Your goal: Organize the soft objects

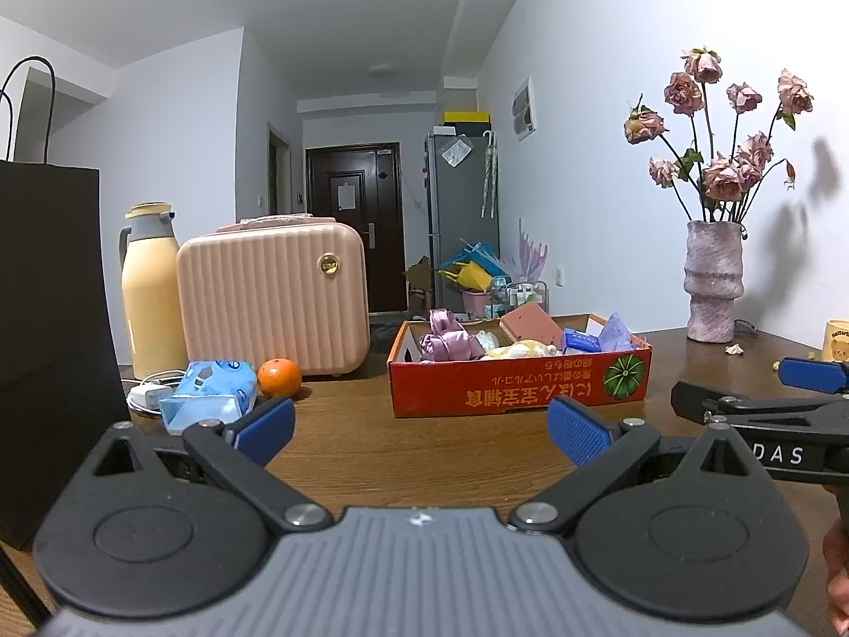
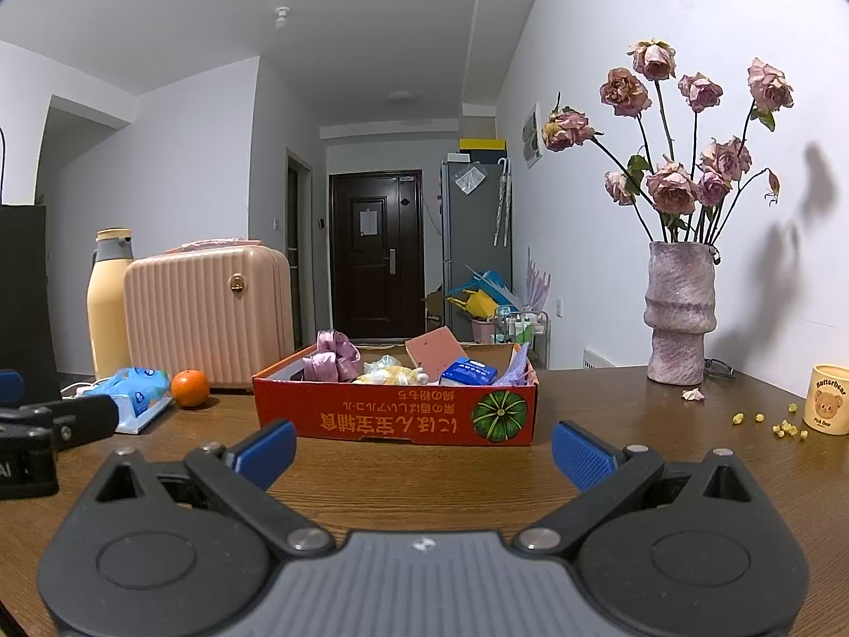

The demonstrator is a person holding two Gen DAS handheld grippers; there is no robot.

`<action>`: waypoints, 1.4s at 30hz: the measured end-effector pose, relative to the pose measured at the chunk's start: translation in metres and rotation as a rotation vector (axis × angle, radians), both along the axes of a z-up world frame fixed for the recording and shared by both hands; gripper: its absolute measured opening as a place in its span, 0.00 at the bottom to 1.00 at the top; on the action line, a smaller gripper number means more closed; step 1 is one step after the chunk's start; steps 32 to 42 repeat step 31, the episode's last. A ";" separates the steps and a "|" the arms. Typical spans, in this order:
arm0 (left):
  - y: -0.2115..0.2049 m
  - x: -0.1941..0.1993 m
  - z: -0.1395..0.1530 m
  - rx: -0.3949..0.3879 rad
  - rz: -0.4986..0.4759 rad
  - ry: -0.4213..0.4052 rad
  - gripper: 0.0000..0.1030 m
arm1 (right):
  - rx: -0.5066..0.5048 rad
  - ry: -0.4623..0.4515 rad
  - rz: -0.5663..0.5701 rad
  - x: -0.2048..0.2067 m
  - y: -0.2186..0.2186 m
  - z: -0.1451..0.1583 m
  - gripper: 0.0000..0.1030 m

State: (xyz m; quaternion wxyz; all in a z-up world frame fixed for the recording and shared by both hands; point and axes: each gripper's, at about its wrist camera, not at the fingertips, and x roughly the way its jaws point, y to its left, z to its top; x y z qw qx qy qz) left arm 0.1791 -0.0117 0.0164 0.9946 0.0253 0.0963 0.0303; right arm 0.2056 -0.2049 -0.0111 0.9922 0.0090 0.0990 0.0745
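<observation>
On the wooden table [image 2: 610, 403], the red box [image 2: 395, 411] sits beyond the spread right hand-held gripper [image 2: 423, 451].

Left gripper [image 1: 422, 432] spread wide above wooden table [image 1: 424, 451], red cardboard box [image 1: 520, 385] of soft items ahead, tissue pack [image 1: 209, 393] beside orange [image 1: 279, 377], right gripper [image 1: 769, 398] at right edge.

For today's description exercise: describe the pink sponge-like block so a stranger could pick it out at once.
Find the red cardboard box with the green pumpkin picture, in the middle of the wooden table. Among the items inside it, toward the back, the pink block leans tilted. Unlike the crumpled purple fabric and blue packet beside it, it is flat-faced and rectangular.
</observation>
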 end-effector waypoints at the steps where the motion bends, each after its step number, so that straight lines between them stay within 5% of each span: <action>1: 0.000 0.000 0.000 0.000 0.000 0.000 1.00 | 0.000 0.000 0.000 0.000 0.000 0.000 1.00; 42: -0.002 -0.004 -0.001 0.016 -0.010 -0.011 1.00 | 0.001 -0.002 0.002 -0.001 0.000 0.000 1.00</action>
